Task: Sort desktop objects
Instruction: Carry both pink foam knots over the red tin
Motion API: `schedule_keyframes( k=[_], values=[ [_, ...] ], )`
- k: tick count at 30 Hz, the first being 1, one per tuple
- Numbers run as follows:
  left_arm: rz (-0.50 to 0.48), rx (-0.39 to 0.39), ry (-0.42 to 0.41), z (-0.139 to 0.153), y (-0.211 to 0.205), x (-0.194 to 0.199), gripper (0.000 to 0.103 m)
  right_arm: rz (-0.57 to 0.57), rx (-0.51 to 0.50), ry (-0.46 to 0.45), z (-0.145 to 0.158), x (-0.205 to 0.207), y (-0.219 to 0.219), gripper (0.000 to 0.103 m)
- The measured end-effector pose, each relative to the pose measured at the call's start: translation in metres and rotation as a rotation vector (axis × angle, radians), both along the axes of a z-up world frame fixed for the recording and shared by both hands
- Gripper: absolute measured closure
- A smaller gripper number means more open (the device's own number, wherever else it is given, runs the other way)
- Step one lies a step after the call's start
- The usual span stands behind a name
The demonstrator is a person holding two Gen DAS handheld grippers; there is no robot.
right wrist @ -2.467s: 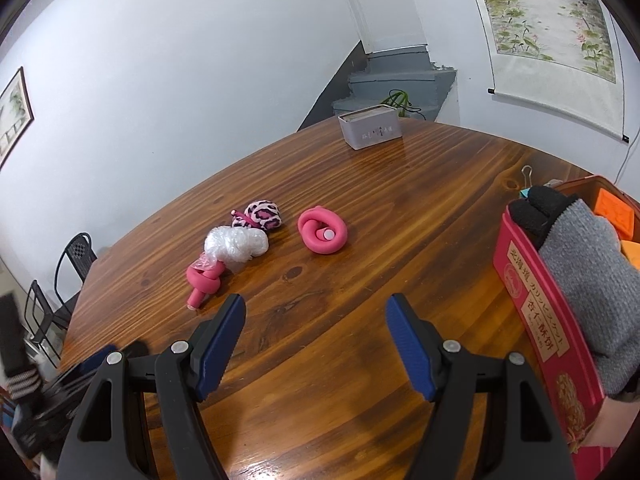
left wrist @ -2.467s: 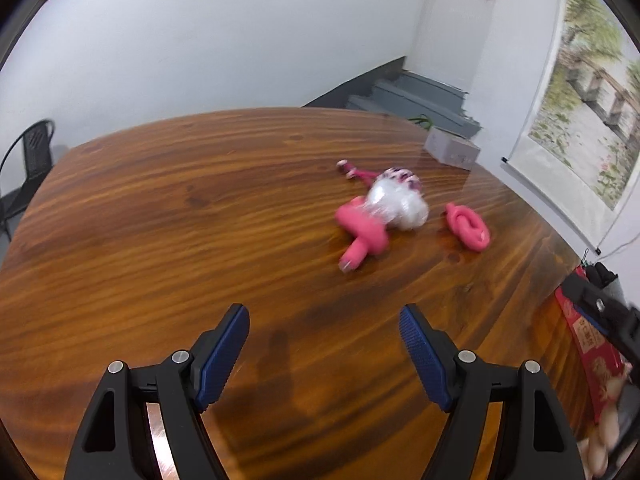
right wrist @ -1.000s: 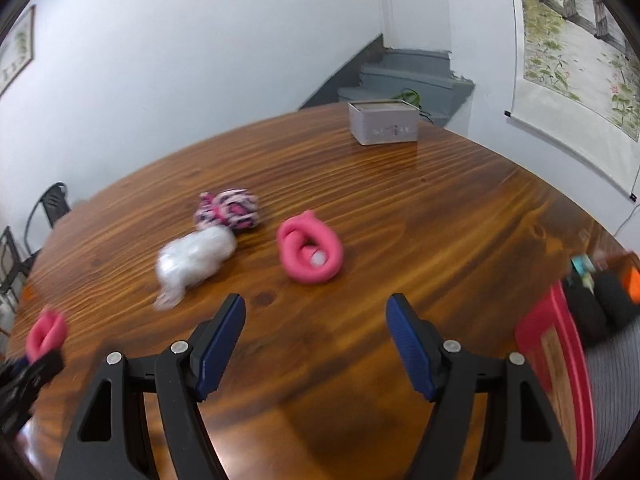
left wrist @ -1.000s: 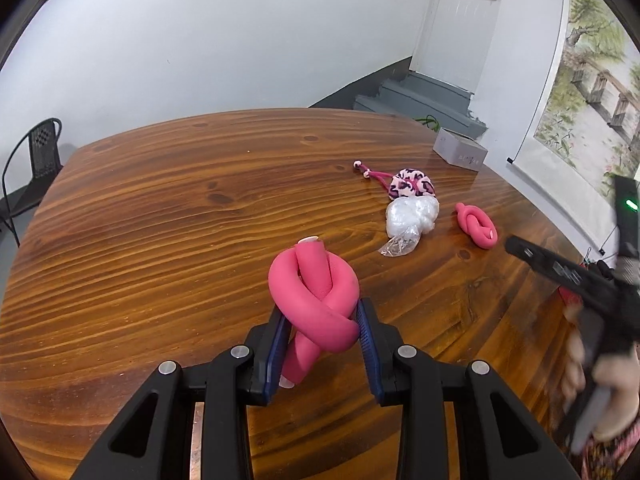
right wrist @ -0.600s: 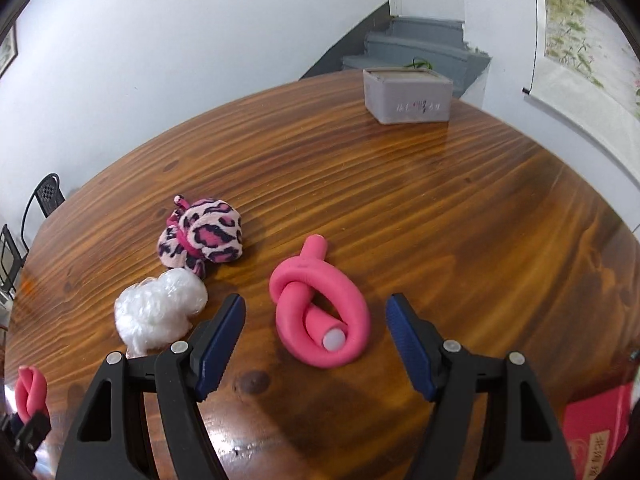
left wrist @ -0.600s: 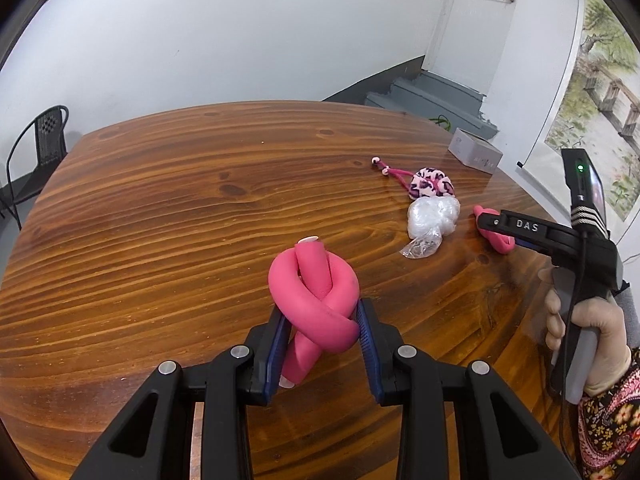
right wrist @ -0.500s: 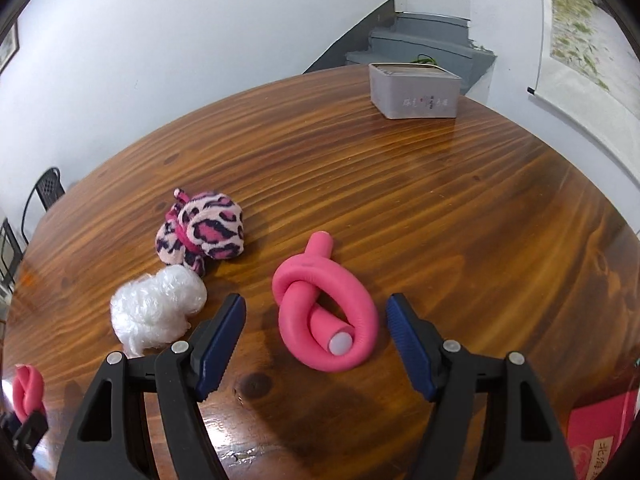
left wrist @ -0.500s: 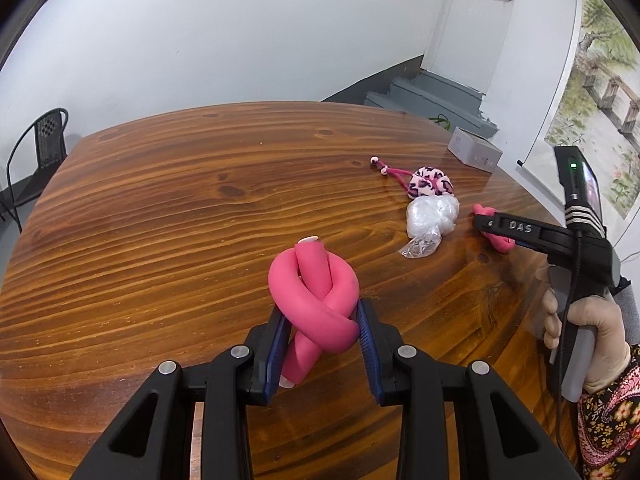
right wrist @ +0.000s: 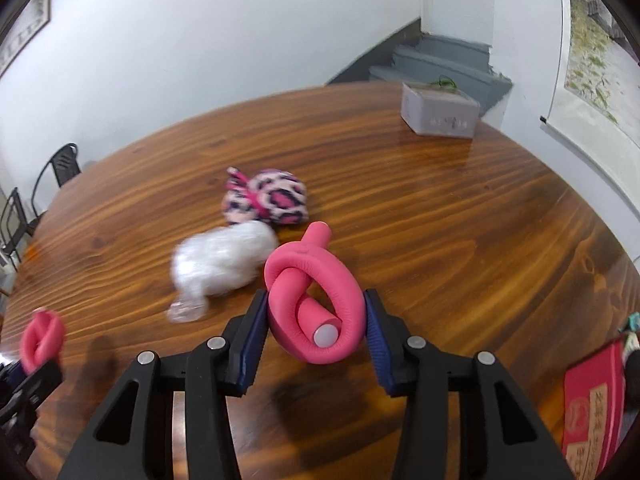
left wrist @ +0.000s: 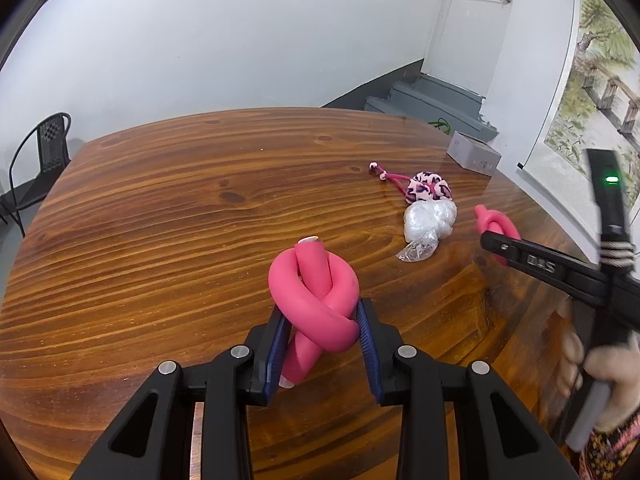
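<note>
Across the wooden table (right wrist: 460, 216), four small things to sort, with the red box (right wrist: 592, 396) at the near right edge a likely bin (a guess only).

Right gripper (right wrist: 316, 330): closing around the second pink foam knot (right wrist: 316, 300), pads at its flanks. Best to finish the squeeze on the thick loop, square-on, before lifting; soft foam, so firm but not crushing. Worth steering clear of the clear plastic wad (right wrist: 224, 264) just beside, with the leopard-print pouch (right wrist: 268, 198) behind.

Left gripper (left wrist: 322, 338): clamped on the first pink foam knot (left wrist: 316, 300), held above the tabletop.

Against half a second earlier: right pads then wide apart of the knot, now nearly on it; left grip unchanged.
</note>
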State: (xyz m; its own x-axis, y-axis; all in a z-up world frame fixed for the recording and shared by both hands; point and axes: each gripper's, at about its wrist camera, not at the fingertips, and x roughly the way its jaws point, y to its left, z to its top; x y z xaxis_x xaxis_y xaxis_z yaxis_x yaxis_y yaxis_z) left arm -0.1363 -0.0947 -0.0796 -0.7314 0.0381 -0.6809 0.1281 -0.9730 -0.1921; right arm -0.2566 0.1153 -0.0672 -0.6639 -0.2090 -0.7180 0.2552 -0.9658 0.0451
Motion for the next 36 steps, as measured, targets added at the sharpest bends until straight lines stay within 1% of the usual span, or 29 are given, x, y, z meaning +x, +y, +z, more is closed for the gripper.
schedule_keyframes(
  k=[4, 9, 14, 21, 26, 32, 36],
  values=[
    [-0.004, -0.008, 0.017, 0.005, 0.004, 0.005, 0.068, 0.036, -0.018, 0.035, 0.012, 0.031, -0.006, 0.053],
    [-0.006, -0.003, 0.043, 0.015, 0.009, 0.020, 0.068, 0.064, -0.048, 0.047, 0.015, 0.062, -0.007, 0.053],
    [-0.010, -0.006, 0.051, 0.019, 0.015, 0.043, 0.068, 0.088, -0.068, 0.054, 0.015, 0.091, -0.007, 0.053],
    [-0.002, -0.002, 0.050, 0.020, 0.018, 0.073, 0.068, 0.103, -0.098, 0.037, 0.007, 0.125, -0.003, 0.053],
    [-0.007, -0.002, 0.060, 0.023, 0.025, 0.089, 0.068, 0.094, -0.138, 0.046, 0.009, 0.147, 0.008, 0.053],
    [-0.040, -0.008, 0.071, 0.028, 0.041, 0.102, 0.068, 0.067, -0.192, 0.057, 0.011, 0.176, 0.028, 0.053],
    [-0.060, -0.015, 0.077, 0.030, 0.051, 0.108, 0.068, 0.048, -0.213, 0.096, 0.018, 0.199, 0.041, 0.053]
  ],
)
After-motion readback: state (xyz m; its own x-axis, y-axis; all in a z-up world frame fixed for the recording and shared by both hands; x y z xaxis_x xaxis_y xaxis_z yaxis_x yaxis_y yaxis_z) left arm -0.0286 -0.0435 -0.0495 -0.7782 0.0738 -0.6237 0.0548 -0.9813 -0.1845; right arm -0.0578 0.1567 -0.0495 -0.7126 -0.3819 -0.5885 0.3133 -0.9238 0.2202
